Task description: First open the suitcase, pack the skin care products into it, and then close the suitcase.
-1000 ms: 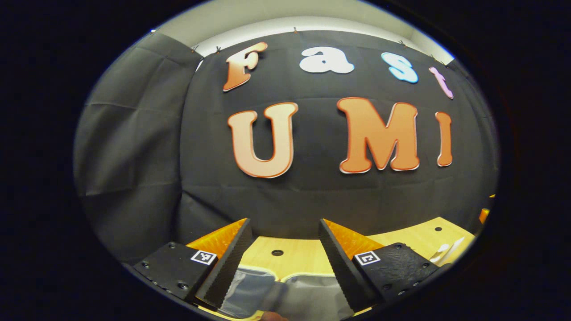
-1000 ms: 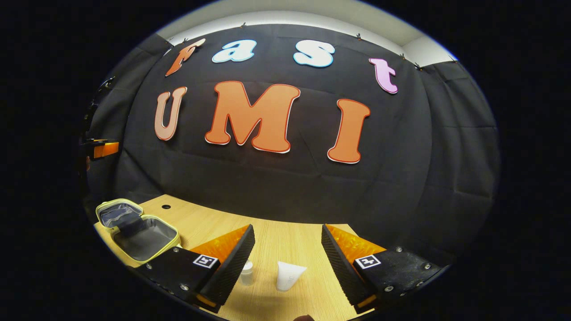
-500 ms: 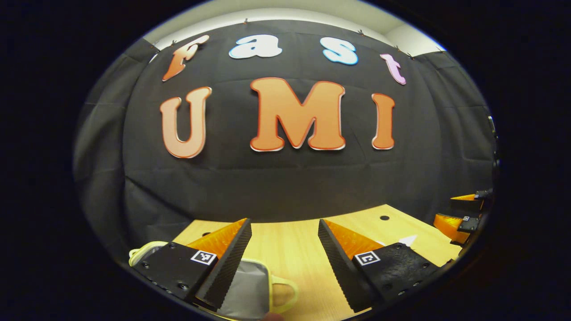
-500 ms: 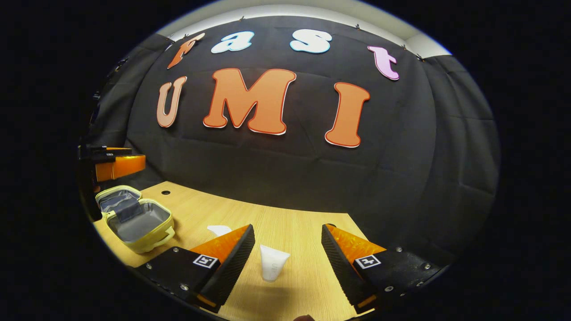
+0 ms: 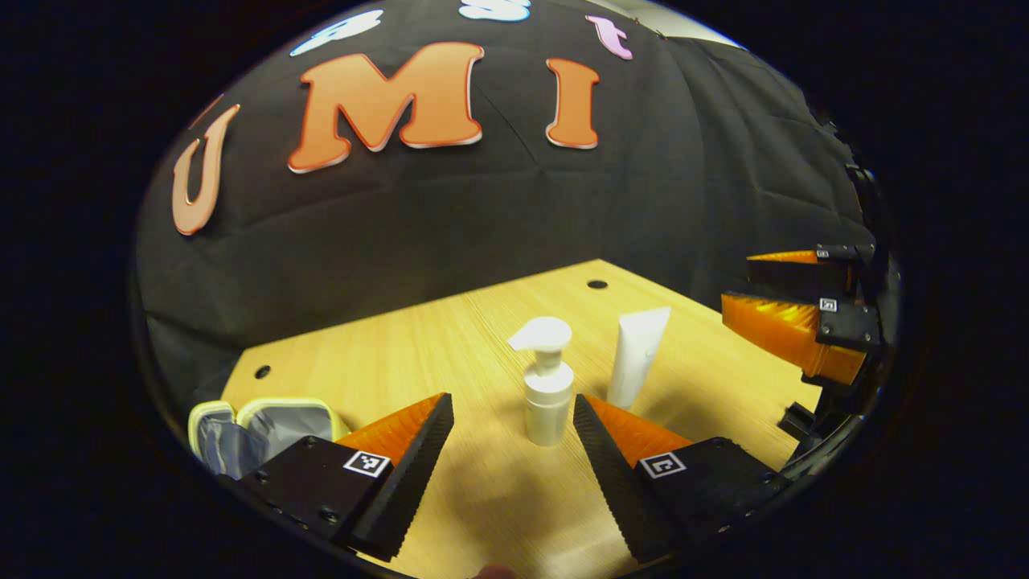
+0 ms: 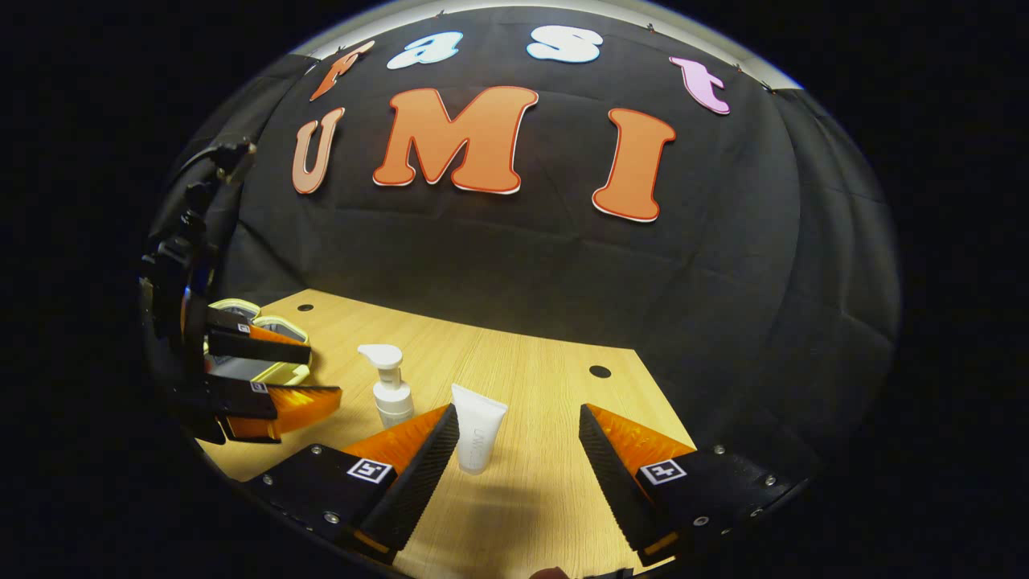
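The left black-and-orange two-finger gripper (image 5: 513, 418) and the right black-and-orange two-finger gripper (image 6: 519, 430) both hover with ribbed fingers spread wide, holding nothing.

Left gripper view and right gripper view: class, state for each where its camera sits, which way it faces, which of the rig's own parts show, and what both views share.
Left gripper view: rides the left gripper, facing the pump bottle across the table; its open fingers show below.
Right gripper view: rides the right gripper, facing the white tube; its open fingers show below.
Shared: bottle, tube, table, open suitcase, and each shows the other gripper at its edge.
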`<state>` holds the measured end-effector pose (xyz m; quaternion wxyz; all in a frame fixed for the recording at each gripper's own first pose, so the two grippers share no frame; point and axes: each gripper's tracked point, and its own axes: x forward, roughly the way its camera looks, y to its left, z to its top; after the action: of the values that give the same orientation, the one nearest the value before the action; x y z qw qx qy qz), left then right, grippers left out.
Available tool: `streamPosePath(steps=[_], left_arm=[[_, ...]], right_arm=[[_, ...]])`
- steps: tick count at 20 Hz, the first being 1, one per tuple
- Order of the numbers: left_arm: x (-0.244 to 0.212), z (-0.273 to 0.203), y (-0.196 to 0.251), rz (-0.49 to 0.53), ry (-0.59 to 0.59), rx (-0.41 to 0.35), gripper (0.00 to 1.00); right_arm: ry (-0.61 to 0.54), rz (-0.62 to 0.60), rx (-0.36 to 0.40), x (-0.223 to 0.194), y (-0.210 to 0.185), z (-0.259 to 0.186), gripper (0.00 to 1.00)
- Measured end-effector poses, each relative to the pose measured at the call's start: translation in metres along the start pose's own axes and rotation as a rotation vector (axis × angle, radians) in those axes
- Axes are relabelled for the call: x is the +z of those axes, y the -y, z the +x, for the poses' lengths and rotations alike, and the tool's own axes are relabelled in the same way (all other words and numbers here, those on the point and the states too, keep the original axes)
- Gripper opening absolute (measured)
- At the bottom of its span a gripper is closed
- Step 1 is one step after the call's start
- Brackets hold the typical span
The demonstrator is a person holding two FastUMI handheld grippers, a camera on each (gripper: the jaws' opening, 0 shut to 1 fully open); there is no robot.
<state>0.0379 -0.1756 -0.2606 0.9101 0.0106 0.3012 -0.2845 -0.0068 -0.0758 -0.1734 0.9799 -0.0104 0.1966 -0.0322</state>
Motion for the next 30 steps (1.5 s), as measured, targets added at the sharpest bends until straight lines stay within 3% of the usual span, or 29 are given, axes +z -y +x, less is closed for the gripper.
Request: streamPosePath(steps=[5, 12, 13, 14, 15, 21, 27, 28, 30], left_arm=[[-0.054, 0.058, 0.015, 0.013, -0.136, -0.014, 0.97], [-0.066, 0.119, 0.027, -0.063, -0.118, -0.019, 0.96], [-0.068, 0.123, 0.025, -0.068, -0.12, -0.007, 0.92], [-0.066, 0.12, 0.025, -0.086, -0.12, -0.008, 0.7], [-0.068, 0.127, 0.025, -0.094, -0.116, -0.015, 0.66], [-0.047, 0.082, 0.0, -0.119, -0.117, 0.046, 0.61], [-0.003, -0.005, -0.071, -0.154, -0.044, 0.201, 0.61], [-0.002, -0.02, -0.085, -0.162, -0.041, 0.236, 0.61], [-0.004, -0.049, -0.105, -0.173, -0.046, 0.304, 0.61]], right_arm=[[-0.059, 0.009, 0.007, -0.022, 0.011, 0.001, 0.96], [-0.155, 0.023, 0.056, -0.056, 0.012, 0.023, 0.96], [-0.167, 0.024, 0.058, -0.059, 0.012, 0.026, 0.97], [-0.184, 0.026, 0.06, -0.067, 0.013, 0.029, 0.97], [-0.2, 0.037, 0.066, -0.072, 0.011, 0.034, 0.97], [-0.269, 0.022, 0.178, -0.115, -0.023, 0.069, 0.97], [-0.321, 0.037, 0.266, -0.146, -0.052, 0.112, 0.96], [-0.318, 0.046, 0.275, -0.148, -0.055, 0.117, 0.95], [-0.32, 0.068, 0.295, -0.151, -0.067, 0.127, 0.82]])
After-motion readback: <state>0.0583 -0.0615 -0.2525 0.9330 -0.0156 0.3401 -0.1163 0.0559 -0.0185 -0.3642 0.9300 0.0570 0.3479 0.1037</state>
